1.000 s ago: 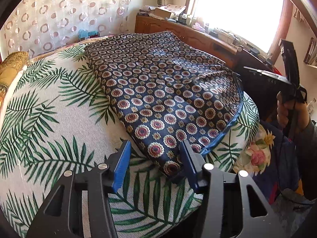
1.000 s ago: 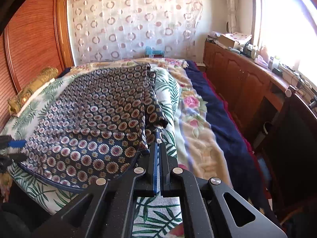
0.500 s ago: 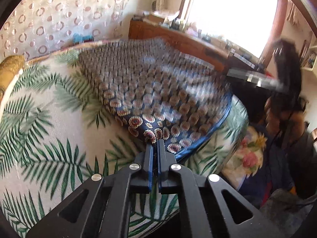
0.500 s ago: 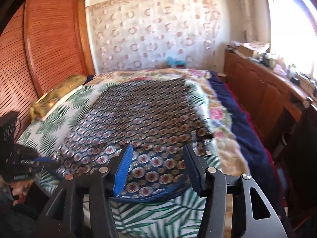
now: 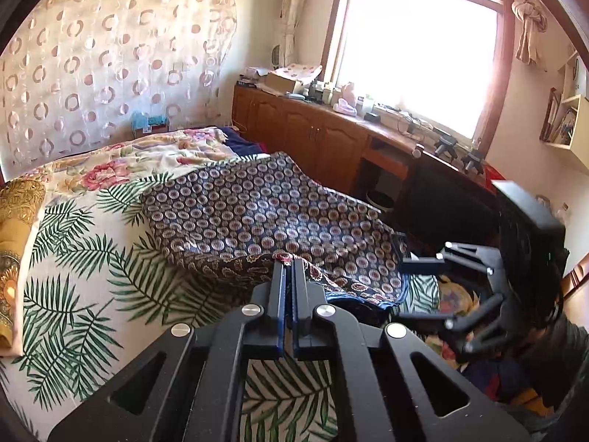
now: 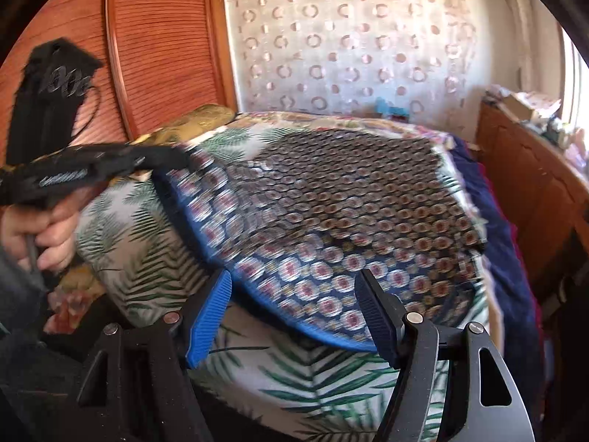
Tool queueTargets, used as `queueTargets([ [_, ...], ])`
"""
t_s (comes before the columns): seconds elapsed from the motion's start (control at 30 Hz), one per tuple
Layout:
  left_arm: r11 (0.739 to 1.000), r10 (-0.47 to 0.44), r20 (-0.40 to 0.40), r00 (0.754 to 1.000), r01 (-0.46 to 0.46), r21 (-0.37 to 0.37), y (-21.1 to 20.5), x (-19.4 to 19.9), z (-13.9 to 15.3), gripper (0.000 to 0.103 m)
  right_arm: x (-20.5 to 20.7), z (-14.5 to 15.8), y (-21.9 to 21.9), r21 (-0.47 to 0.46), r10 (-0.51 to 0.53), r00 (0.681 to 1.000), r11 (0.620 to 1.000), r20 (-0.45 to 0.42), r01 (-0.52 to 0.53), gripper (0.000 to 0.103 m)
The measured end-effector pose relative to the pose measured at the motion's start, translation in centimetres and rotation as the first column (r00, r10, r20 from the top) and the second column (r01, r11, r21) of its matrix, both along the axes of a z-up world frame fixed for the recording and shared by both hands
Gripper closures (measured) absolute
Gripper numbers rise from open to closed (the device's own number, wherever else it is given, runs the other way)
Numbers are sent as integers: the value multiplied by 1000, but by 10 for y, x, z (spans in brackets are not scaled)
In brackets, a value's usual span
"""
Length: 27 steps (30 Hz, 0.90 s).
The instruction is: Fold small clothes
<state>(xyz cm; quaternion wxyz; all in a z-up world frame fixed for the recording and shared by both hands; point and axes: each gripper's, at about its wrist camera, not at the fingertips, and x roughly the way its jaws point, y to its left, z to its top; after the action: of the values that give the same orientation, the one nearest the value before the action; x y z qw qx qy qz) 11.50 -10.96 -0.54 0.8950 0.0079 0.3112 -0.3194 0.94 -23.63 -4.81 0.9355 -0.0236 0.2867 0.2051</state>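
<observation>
Palm-leaf bedspread (image 5: 84,258) beneath claw; yellow pillow (image 5: 18,228) far left; wooden cabinet (image 5: 305,129), window (image 5: 416,51) ahead right; circle-patterned curtain (image 6: 349,48) ahead.

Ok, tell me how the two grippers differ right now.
The left gripper has its jaws shut on a lifted edge of the patterned cloth; the right gripper has its jaws spread wide, holding nothing. The left raises the fabric off the palm-print bedspread; the right only points at the cloth's blue-trimmed edge. Both have black frames and blue pads.

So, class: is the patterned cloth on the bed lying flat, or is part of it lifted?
Partly lifted. The left gripper is shut on the patterned cloth, raising its near edge off the bed.
</observation>
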Motion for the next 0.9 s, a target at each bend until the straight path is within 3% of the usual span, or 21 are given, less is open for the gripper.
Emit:
queueTargets([
  [0.43,1000,20,9,1000,-20,-21,2,3,3,100,23,-18,2,-106,-28,998,994,-56,22,31],
  [0.7,999,31,11,999,-31,-22,4,6,2,100,10,-11,1,-72,22,999,997,-46,-25,31],
  [0.9,999,36,18,999,-35,-23,6,4,4,100,15,-19,5,-171,-16,999,985,-38,10,31],
])
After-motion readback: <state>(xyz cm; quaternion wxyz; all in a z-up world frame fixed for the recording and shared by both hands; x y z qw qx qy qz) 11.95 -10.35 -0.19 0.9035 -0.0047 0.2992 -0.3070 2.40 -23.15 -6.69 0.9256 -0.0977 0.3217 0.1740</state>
